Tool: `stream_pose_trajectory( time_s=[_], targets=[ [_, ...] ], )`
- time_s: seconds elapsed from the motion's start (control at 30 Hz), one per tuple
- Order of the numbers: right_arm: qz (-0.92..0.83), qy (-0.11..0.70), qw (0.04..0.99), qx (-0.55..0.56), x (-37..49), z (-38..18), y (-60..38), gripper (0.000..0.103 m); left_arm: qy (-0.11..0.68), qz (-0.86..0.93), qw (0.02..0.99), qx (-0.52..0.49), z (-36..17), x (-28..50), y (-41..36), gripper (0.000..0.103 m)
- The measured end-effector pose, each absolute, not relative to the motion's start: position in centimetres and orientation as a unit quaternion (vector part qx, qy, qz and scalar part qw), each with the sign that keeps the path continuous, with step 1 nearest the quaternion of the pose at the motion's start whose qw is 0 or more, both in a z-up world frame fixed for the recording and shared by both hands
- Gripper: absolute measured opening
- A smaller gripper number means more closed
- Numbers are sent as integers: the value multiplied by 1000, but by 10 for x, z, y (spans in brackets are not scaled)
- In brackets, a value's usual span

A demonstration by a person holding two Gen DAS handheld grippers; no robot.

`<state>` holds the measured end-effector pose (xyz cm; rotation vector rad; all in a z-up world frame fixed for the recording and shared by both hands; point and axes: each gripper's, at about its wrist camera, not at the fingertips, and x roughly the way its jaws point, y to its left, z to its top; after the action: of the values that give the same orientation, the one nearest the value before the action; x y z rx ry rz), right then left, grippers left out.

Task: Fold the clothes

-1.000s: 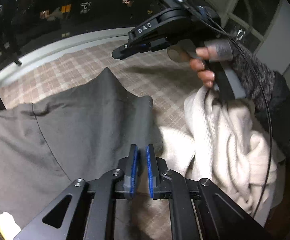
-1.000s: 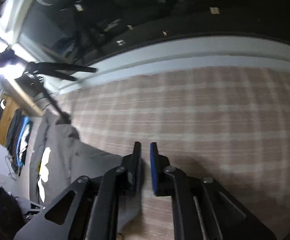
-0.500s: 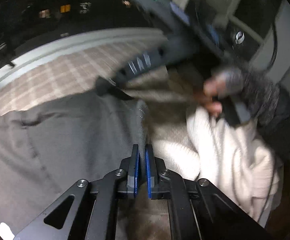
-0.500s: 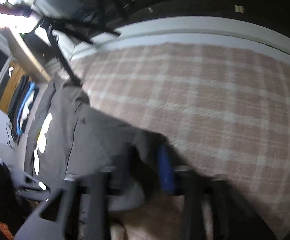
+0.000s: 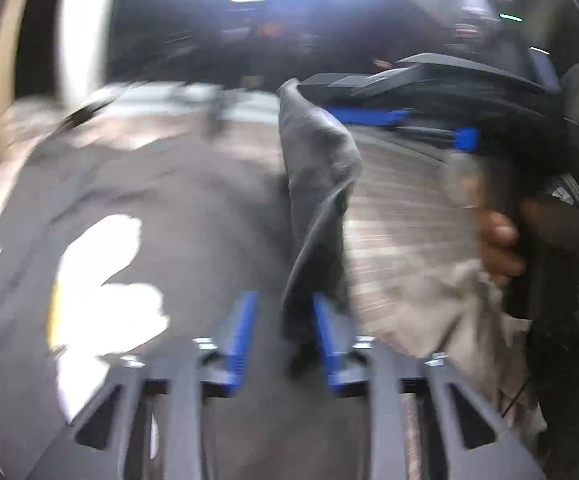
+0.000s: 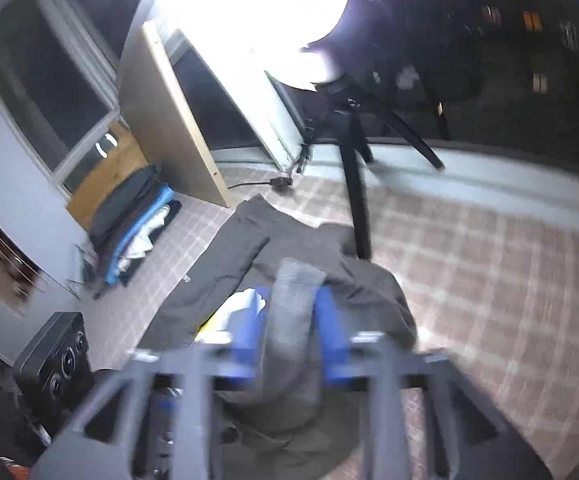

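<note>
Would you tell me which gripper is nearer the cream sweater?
Right. The hand holding the right gripper is directly above the sweater; the left gripper is to the sweater's left, over the shirt.

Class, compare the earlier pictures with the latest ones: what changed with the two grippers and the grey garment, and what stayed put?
The right gripper has closed on a fold of the grey garment and lifted it. The left gripper opened, cloth hanging between its fingers. The cream sweater stayed on the checked cover.

txt: none legible | dark shirt [image 6: 249,264] small print blurred, unreadable
</note>
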<state>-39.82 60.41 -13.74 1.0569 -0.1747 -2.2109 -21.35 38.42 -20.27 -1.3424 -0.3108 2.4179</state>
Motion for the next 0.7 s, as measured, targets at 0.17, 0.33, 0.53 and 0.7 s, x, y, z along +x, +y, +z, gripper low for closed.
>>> stream_pose_trajectory(
  time_s=[0.17,0.33,0.53,0.7],
  targets=[
    [-850,-84,296,428,-364,-149,646,56,-92,856,175,-478,-197,-208,366,41],
    [-824,-53,300,478,-316,-185,640,49,-62,849,201,-484,-196,-212,365,42],
    [-793,5,300,530,-294,-229,606,34,-46,841,199,-502,-203,-218,365,42],
    [-786,-52,313,531,-302,-219,632,32,-37,852,188,-488,-196,-242,360,42]
  ],
)
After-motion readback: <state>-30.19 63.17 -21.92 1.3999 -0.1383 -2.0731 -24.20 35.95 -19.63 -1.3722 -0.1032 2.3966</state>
